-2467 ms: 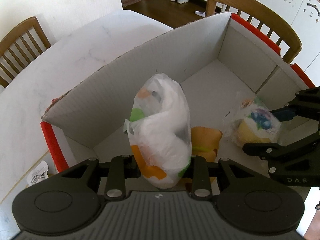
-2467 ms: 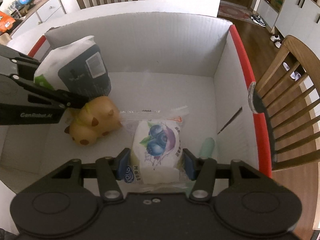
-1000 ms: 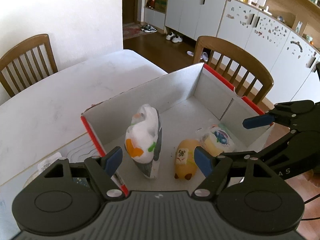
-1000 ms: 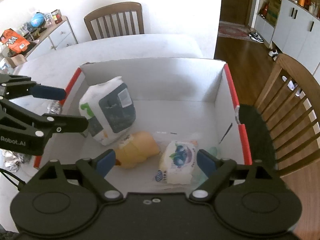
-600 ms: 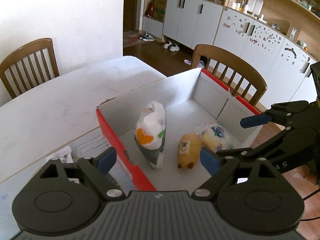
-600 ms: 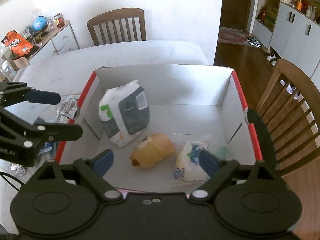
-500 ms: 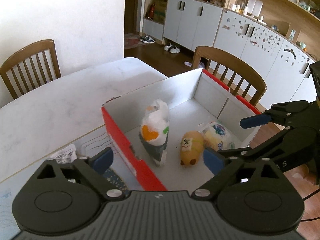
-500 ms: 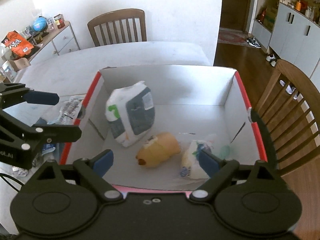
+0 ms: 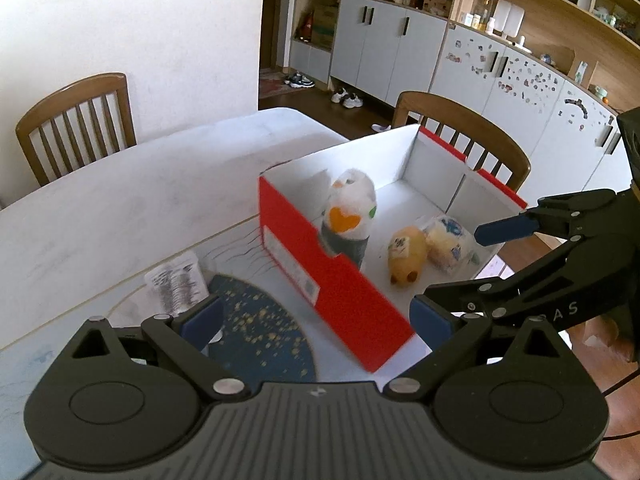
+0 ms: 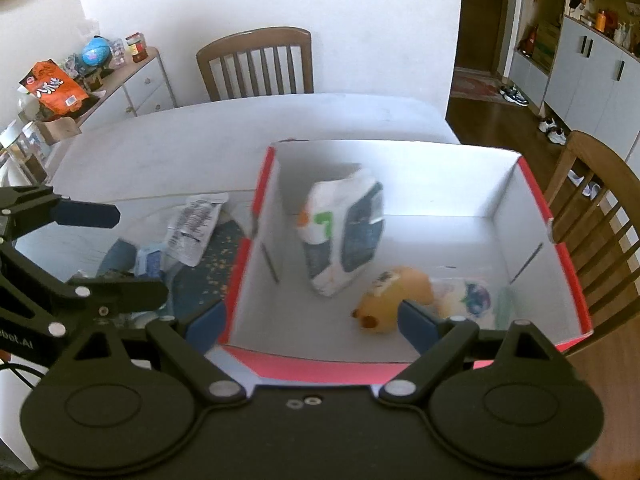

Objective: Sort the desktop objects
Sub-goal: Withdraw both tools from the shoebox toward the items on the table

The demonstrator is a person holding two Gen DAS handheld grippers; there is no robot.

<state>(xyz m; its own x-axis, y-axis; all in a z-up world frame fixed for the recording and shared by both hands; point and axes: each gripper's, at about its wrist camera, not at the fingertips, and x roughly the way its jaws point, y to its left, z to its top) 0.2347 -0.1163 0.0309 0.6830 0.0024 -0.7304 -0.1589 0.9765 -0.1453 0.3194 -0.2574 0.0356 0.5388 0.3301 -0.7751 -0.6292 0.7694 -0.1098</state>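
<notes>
A red-and-white cardboard box (image 9: pixel 320 276) (image 10: pixel 400 368) stands on the white table. Inside it are a white and grey tissue pack (image 9: pixel 350 216) (image 10: pixel 344 232), a yellow plush toy (image 9: pixel 406 256) (image 10: pixel 390 298) and a blueberry-print packet (image 9: pixel 446 240) (image 10: pixel 468 296). My left gripper (image 9: pixel 316 316) (image 10: pixel 116 252) is open and empty, above the table left of the box. My right gripper (image 10: pixel 312 320) (image 9: pixel 464 272) is open and empty, above the box's near wall.
A dark blue speckled mat (image 9: pixel 260 336) (image 10: pixel 204 276) lies left of the box, with a clear printed wrapper (image 9: pixel 176 284) (image 10: pixel 196 228) and other packets (image 10: pixel 148 260) on it. Wooden chairs (image 9: pixel 76 120) (image 10: pixel 256 62) (image 10: pixel 600 200) stand around the table. A sideboard (image 10: pixel 120 88) holds clutter.
Both grippers let go of the tissue pack and the blueberry packet, opened, and pulled back and up out of the box. Both views have swung left toward the mat.
</notes>
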